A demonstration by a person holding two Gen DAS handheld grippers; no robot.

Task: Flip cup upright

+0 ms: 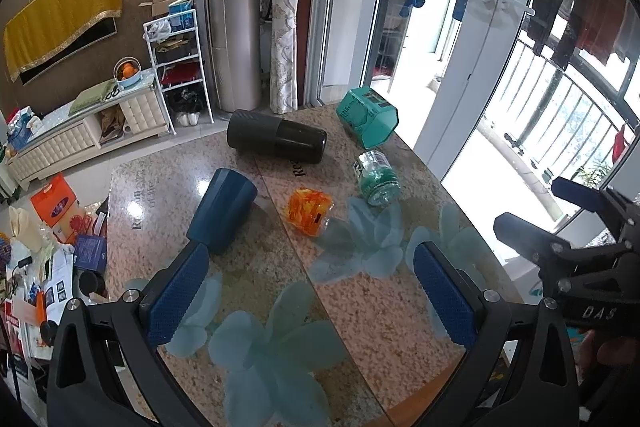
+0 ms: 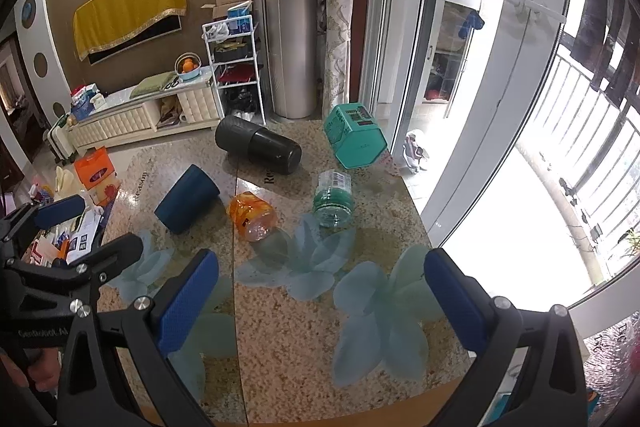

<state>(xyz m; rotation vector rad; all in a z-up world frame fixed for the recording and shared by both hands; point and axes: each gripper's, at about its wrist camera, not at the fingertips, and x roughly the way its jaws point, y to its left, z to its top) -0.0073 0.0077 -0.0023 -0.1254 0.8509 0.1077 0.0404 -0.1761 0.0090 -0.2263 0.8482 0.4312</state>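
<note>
Risk starts nearest me: my left hand-held gripper [image 1: 312, 291] is spread wide with nothing in it, and its left fingertip sits right at the base end of the blue cup [image 1: 222, 211], which lies on its side on the glossy surface [image 1: 360, 339]. If I nudge that end before the pads straddle the body, I think the cup will roll or skid away on the slick top, perhaps toward the left edge. My right hand-held gripper [image 2: 320, 303] is also wide open and empty, well short of everything. Just beyond the cup lie an orange bottle [image 1: 311, 211] and a green glass jar [image 1: 376, 179], both tipped over; a sliding cup could knock the orange one, which is close beside it. Farther back rest a black flask [image 1: 276, 141] and a teal tin [image 1: 368, 117] near the far edge. Swinging the cup upright with a loose pinch could let it slip and clatter into these.
</note>
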